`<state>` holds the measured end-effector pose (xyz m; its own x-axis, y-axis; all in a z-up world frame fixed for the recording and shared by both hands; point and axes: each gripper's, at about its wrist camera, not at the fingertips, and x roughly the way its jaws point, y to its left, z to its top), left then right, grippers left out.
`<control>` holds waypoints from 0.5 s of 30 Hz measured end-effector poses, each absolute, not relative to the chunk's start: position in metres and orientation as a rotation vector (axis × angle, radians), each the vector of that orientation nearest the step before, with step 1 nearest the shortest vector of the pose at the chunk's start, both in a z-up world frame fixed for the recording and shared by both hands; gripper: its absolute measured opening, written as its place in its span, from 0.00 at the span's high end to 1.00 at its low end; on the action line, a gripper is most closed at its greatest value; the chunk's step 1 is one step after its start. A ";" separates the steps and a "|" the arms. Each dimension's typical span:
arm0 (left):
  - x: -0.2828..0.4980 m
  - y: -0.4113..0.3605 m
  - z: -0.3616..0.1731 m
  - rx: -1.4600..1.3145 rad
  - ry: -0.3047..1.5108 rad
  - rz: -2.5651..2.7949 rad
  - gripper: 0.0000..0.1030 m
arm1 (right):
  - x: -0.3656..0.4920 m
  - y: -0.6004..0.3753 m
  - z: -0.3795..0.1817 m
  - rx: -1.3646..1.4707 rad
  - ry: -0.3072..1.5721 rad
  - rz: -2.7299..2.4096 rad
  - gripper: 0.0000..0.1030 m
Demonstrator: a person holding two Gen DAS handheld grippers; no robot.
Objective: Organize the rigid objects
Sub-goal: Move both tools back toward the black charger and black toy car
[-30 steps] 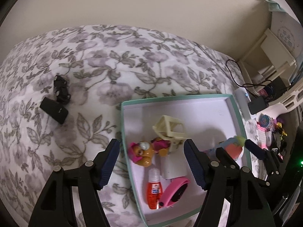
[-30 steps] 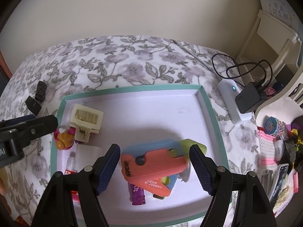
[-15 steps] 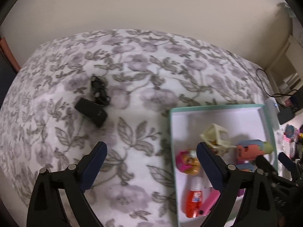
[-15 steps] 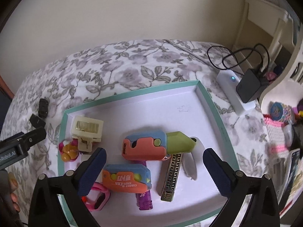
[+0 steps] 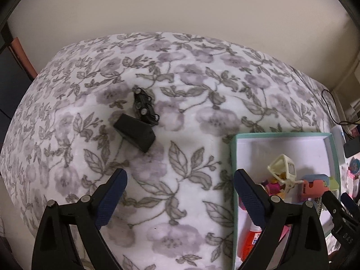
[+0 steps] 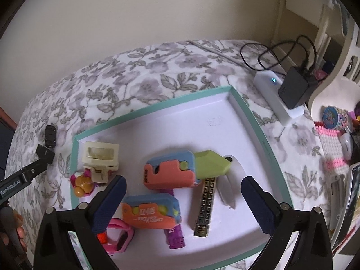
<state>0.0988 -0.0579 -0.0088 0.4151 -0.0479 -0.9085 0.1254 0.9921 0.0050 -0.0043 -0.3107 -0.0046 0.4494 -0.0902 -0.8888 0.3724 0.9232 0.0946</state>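
Note:
A teal-rimmed white tray (image 6: 157, 108) lies on the flowered bedspread. It holds two orange-and-blue carrot-knife toys (image 6: 171, 172) (image 6: 153, 213), a gold-and-black patterned lighter (image 6: 204, 204), a purple item (image 6: 174, 236), a pink watch (image 6: 119, 234), a cream toy frame (image 6: 100, 159) and a small figure (image 6: 82, 183). My right gripper (image 6: 184, 191) hangs open above them, holding nothing. Outside the tray lie a black toy car (image 5: 145, 109) and a black block (image 5: 135, 132). My left gripper (image 5: 180, 193) is open and empty over the bedspread, short of these two, with the tray (image 5: 234, 180) at its right finger.
A white power strip (image 6: 276, 96) with a black charger (image 6: 292, 90) and cable lies beyond the tray's right corner. Cluttered shelves and small items (image 6: 333, 117) crowd the right side. A wall runs behind the bed. The person's hand (image 6: 13, 231) shows at lower left.
The left gripper opened wider and swung left, from over the tray to over the bedspread. The right gripper opened fully and drew back; the carrot toys now lie apart in the tray.

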 end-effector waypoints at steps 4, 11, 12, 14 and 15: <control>0.103 -0.045 -0.006 0.065 1.145 -0.080 0.07 | 0.002 -0.297 -0.002 0.316 1.067 -0.251 0.00; 0.110 -0.014 -0.003 0.008 1.162 -0.026 0.07 | 0.011 -0.271 0.001 0.312 1.060 -0.194 0.00; 0.111 -0.009 -0.003 0.000 1.160 -0.014 0.07 | 0.011 -0.268 0.002 0.305 1.054 -0.191 0.00; 0.113 -0.001 -0.002 -0.019 1.158 0.001 0.07 | 0.012 -0.265 0.004 0.302 1.046 -0.186 0.00; 0.115 0.004 -0.001 -0.032 1.157 0.008 0.07 | 0.013 -0.263 0.005 0.305 1.042 -0.180 0.00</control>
